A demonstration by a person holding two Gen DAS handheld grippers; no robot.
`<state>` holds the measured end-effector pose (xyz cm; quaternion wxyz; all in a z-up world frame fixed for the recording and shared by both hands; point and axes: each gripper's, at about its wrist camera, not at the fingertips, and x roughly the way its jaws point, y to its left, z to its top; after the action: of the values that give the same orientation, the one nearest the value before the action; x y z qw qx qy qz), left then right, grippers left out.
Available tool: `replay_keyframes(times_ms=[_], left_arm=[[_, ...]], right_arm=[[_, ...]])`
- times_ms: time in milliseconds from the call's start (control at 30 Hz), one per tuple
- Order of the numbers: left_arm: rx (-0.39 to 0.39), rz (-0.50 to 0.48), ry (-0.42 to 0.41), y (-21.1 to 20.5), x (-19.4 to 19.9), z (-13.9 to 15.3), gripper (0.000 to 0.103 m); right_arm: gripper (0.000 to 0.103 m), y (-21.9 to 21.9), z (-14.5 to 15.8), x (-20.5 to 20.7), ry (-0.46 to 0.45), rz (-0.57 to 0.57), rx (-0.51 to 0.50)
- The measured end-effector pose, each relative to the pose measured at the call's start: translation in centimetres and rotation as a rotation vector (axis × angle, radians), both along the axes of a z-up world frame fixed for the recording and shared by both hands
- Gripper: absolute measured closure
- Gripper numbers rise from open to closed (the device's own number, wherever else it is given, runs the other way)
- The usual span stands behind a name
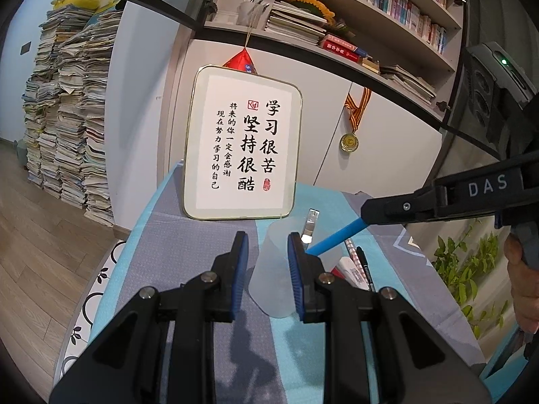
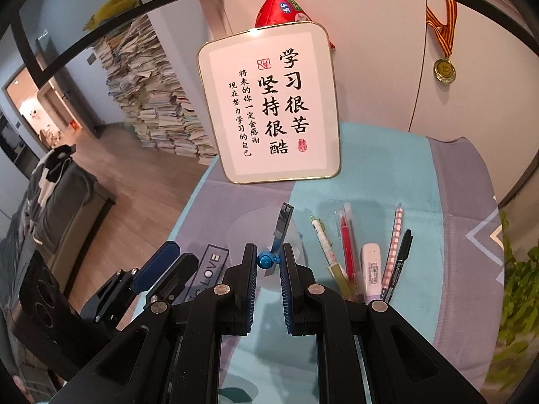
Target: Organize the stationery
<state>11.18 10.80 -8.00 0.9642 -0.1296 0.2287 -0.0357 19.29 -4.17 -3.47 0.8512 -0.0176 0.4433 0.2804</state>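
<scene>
Left wrist view: the left gripper point(image 1: 267, 262) clasps a frosted plastic cup point(image 1: 279, 269) between its blue pads, upright on the tablecloth point(image 1: 188, 242). The right gripper point(image 2: 267, 262) is clenched on a blue pen point(image 2: 269, 258), its far end tipped into the cup's mouth beside what looks like a metal clip point(image 1: 310, 224). Just right of those jaws lie a red pen point(image 2: 347, 249), correction tape point(image 2: 372, 266) and a black marker point(image 2: 402, 252).
</scene>
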Motion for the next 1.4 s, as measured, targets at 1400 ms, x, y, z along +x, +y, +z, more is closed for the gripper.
replay_keyframes(times_ms=[1400], left_arm=[[0.101, -0.023, 0.005, -2.3, -1.8, 0.7, 0.081]], right_arm=[[0.051, -9.1, -8.7, -1.0, 0.493, -0.186, 0.177]])
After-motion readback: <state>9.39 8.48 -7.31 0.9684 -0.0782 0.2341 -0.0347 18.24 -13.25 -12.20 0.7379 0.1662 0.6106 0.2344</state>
